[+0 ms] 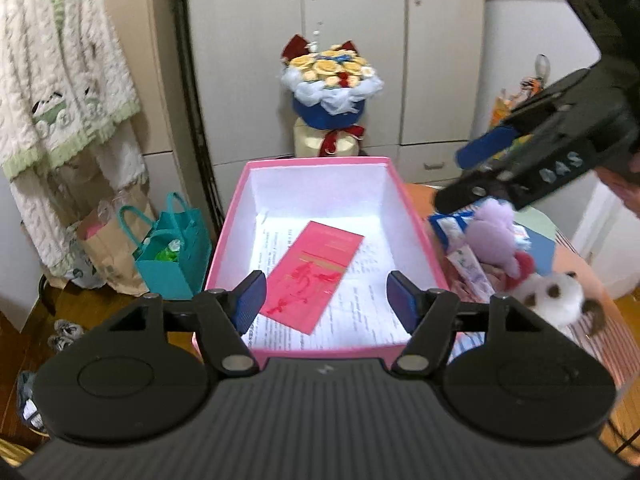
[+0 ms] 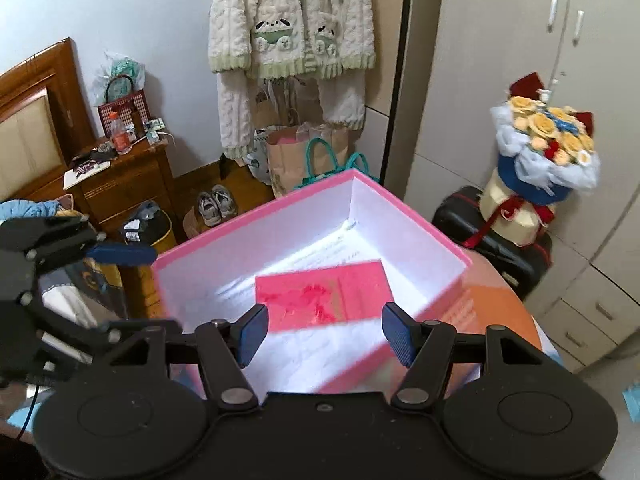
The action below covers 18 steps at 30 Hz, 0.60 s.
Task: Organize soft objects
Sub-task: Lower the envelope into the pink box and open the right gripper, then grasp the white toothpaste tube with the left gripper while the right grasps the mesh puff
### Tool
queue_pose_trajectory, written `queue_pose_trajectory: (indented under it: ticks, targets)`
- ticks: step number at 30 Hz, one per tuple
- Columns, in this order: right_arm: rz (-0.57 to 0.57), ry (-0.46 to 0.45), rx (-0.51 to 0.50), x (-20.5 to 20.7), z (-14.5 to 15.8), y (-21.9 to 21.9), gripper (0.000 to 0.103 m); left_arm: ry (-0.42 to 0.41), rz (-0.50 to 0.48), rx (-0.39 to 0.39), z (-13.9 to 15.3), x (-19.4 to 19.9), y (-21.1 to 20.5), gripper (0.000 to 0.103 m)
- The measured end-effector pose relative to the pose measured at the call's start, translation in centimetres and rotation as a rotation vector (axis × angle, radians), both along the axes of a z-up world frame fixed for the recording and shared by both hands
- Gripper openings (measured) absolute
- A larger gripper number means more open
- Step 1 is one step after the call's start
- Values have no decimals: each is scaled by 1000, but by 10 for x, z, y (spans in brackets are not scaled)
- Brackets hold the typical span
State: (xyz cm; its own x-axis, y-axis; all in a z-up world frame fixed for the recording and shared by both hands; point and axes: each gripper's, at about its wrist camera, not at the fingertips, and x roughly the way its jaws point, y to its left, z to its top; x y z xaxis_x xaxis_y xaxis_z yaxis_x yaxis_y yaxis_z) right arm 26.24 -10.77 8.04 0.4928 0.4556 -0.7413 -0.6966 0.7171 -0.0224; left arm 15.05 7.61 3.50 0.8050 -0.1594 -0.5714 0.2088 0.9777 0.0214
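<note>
A pink box (image 1: 316,162) with white inner walls stands open on the table; a red envelope (image 1: 312,276) lies on printed sheets inside it. Right of the box lie a purple plush toy (image 1: 490,232) and a white fluffy toy with dark patches (image 1: 552,294), among packets. My left gripper (image 1: 324,300) is open over the box's near edge, with nothing between its pads. My right gripper (image 2: 324,334) is also open and empty above the box (image 2: 256,212) and envelope (image 2: 324,294). In the left wrist view it (image 1: 464,176) hangs above the purple toy. The left gripper's blue pad (image 2: 124,254) shows at the left.
A flower bouquet (image 1: 330,80) stands on a black suitcase (image 2: 492,236) before the cupboards behind the box. A teal bag (image 1: 176,252) and paper bags sit on the floor at the left, under a hanging knitted cardigan (image 2: 292,16). A wooden nightstand (image 2: 120,184) and shoes (image 2: 214,204) are nearby.
</note>
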Motion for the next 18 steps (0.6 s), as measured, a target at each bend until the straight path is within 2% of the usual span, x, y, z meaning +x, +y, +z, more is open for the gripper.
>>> queue_pose_trajectory:
  ticks: [5,10,15,18]
  targets:
    - [-36,-17,-29,-51,5,-23,69,-10,-29,20,11,-28,-10,66]
    - [-39,-33,-7,-100,3,-47,69,-7,-105,-12,17,-52,-28,66]
    - [-33,-66,6,-148,-3,-70,69,-2,-184,45,20,-82,-49,66]
    - [-34,-92,37,-176,-7,-85,69,6,-204,36,21,-93,-58,66]
